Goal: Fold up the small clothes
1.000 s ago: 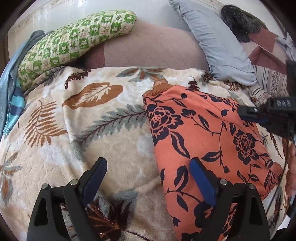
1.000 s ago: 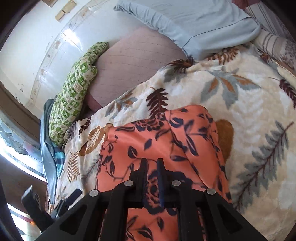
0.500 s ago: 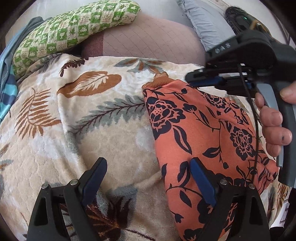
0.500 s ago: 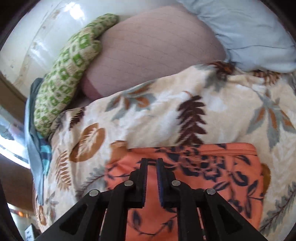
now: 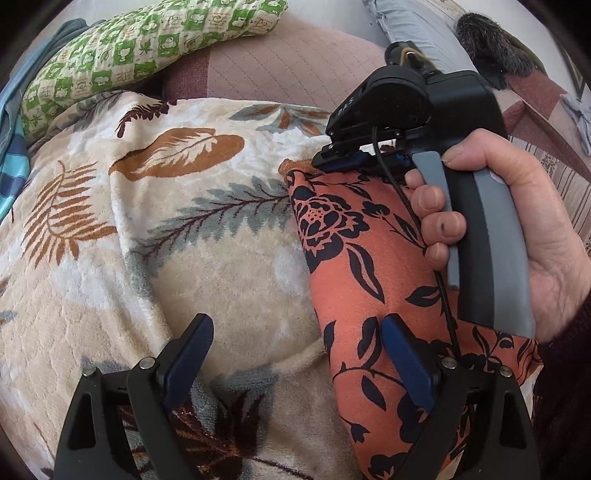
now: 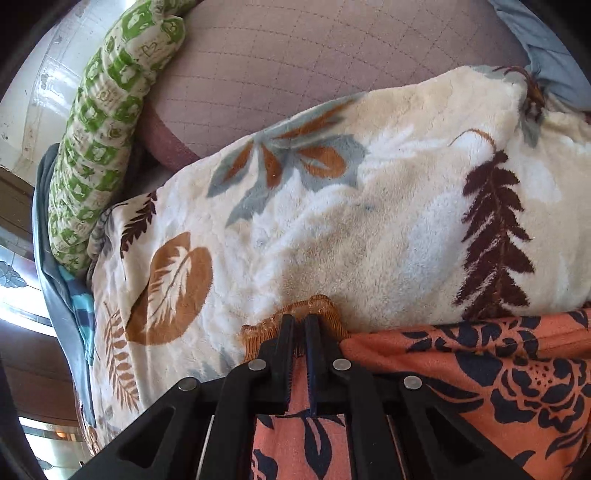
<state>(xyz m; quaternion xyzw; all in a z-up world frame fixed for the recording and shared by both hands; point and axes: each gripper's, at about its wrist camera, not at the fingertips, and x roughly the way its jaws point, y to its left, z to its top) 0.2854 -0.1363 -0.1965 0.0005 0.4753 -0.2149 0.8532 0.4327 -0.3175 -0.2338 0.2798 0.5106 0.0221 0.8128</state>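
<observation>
An orange garment with dark blue flowers [image 5: 354,258] lies folded on a cream leaf-print blanket [image 5: 207,258]. My left gripper [image 5: 295,354] is open low over the garment's near left edge, one finger on the blanket side, one over the cloth. My right gripper [image 6: 299,325] is shut, its tips at the garment's brown ribbed cuff [image 6: 317,304] at the far corner; the garment [image 6: 480,369] fills the lower right of the right wrist view. In the left wrist view the right gripper [image 5: 332,162] rests on that far corner, held by a hand.
A green checked pillow [image 5: 147,48] and a pink quilted cushion [image 5: 295,62] lie behind the blanket. A grey-blue pillow [image 5: 410,18] is at the back right. Blue striped cloth [image 5: 13,162] hangs at the left edge.
My right gripper has moved forward across the garment to its far cuffed corner, staying shut. My left gripper stayed open in place.
</observation>
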